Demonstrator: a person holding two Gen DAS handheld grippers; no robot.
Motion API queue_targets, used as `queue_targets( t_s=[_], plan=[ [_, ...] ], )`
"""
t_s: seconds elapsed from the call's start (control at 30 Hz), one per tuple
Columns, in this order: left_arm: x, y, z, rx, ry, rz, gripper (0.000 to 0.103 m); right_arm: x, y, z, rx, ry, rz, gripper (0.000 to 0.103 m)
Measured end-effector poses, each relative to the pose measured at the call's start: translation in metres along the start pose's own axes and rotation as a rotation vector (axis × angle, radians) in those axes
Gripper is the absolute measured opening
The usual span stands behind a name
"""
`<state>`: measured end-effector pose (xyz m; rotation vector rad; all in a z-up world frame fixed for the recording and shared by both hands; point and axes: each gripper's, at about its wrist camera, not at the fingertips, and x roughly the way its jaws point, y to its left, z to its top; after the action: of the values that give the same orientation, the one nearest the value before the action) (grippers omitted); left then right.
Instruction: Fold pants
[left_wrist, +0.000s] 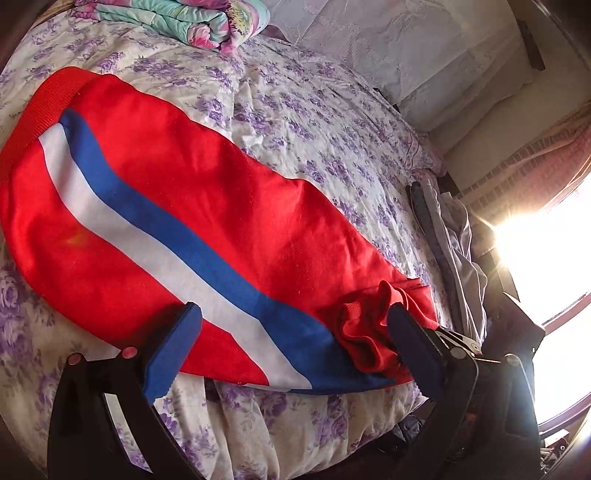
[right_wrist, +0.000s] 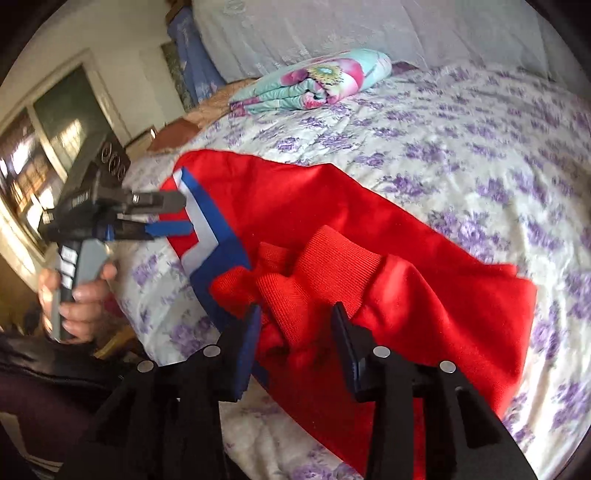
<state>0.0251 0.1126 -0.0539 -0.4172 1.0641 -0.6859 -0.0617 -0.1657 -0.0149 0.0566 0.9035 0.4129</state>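
The pants (left_wrist: 207, 206) are red with a blue and a white stripe down the side and lie lengthwise on the bed (left_wrist: 314, 122), which is covered by a sheet printed with purple flowers. In the left wrist view the waistband (left_wrist: 33, 122) lies at the far left and the leg runs toward the near right, ending in bunched ribbed cuffs (left_wrist: 364, 332). The left gripper (left_wrist: 291, 343) sits low over the leg near the cuffs with its jaws wide apart: one blue pad rests at the near edge of the red cloth, the other stands beside the bunched cuffs, and the striped leg lies between them, unclamped. In the right wrist view the right gripper (right_wrist: 295, 339) points down at the cuffs. Its jaws stand partly apart, and a fold of the ribbed cloth rises between them; whether the pads press on that fold cannot be told. A hand (right_wrist: 79, 299) at the left of that view holds the left gripper's handle. A folded floral quilt (right_wrist: 314, 83) lies at the far side of the bed, well apart from the pants.
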Motion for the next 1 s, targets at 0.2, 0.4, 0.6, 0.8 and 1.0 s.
queue_targets(
  t_s=[0.2,0.4,0.6,0.8,1.0],
  plan=[
    [0.000,-0.002,-0.001,-0.002,-0.001,0.004,0.098,-0.012,-0.003,0.010,0.034,-0.058,-0.006,0.006],
    [-0.009,-0.001,-0.002,0.003,-0.010,0.016,0.098,-0.054,0.006,0.033,0.011,-0.196,0.064,0.006],
    [-0.015,0.003,-0.006,-0.010,-0.023,0.023,0.098,0.017,0.040,0.017,-0.106,-0.003,0.081,0.006],
    [-0.015,0.002,-0.007,-0.002,-0.022,0.033,0.098,0.020,0.047,0.011,-0.180,-0.006,0.049,0.015],
    [-0.014,0.001,-0.008,-0.006,-0.023,0.029,0.098,0.013,0.064,0.006,-0.320,-0.038,-0.070,0.059]
  ],
)
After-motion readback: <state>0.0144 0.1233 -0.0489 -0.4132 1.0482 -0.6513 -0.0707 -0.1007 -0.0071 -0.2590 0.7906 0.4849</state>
